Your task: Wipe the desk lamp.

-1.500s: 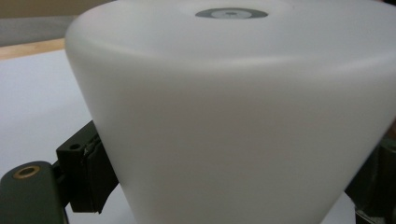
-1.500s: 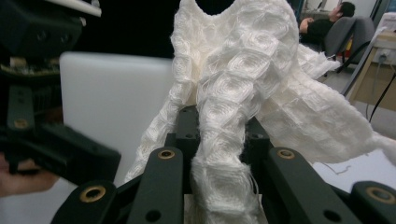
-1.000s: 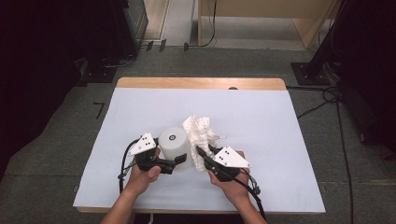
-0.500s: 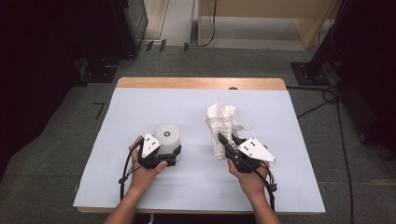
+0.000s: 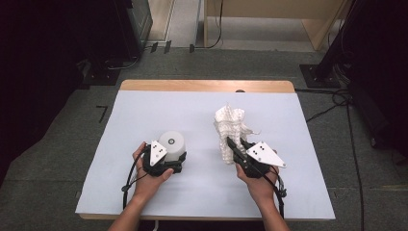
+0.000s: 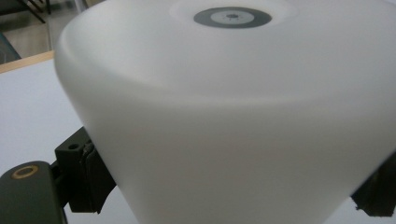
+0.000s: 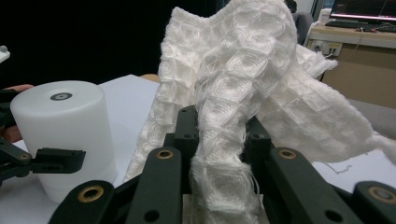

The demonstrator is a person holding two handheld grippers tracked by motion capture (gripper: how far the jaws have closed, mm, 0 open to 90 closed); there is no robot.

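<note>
Left gripper [image 5: 177, 161] clamps the white cup [image 5: 172, 146], jaws wide round its lower wall; cup stands inverted on the table [image 5: 144, 110], at 7 o'clock from centre; right gripper [image 5: 234, 147] pinches the white cloth [image 5: 230, 126], bunched upright at 3 o'clock from the cup, well apart.

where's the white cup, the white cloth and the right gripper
white cup [image 5: 172, 143], high view, on its flat upturned base.
white cloth [image 7: 233, 70], right gripper view, on the raised bunched middle.
right gripper [image 5: 235, 147], high view, between its fingertips, closed on the cloth.
</note>
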